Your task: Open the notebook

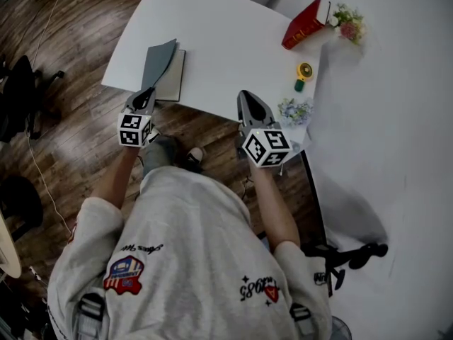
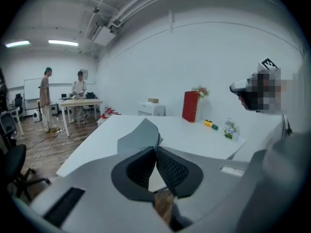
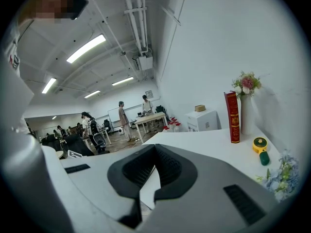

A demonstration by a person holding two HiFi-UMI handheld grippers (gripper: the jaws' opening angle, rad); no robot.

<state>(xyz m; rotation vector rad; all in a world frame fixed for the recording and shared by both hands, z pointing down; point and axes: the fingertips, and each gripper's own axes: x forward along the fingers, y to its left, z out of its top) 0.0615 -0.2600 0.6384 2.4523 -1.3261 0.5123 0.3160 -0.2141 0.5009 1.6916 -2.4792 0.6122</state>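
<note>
The notebook (image 1: 172, 80) lies at the near left edge of the white table (image 1: 226, 34). Its grey cover (image 1: 158, 61) is lifted and stands up at a slant over the pale pages. My left gripper (image 1: 147, 95) is at the notebook's near edge, shut on the cover's lower edge. In the left gripper view the cover (image 2: 139, 136) rises just past the closed jaws of the left gripper (image 2: 156, 148). My right gripper (image 1: 245, 99) hovers at the table's near edge to the right, apart from the notebook. In its own view the right gripper (image 3: 154, 148) is shut, with nothing held.
A red book (image 1: 305, 23) stands at the far right beside a vase of flowers (image 1: 348, 21). A yellow and green gadget (image 1: 304, 75) and a small bunch of blue flowers (image 1: 294, 110) lie near the right gripper. People stand at a desk (image 2: 80, 101) across the room.
</note>
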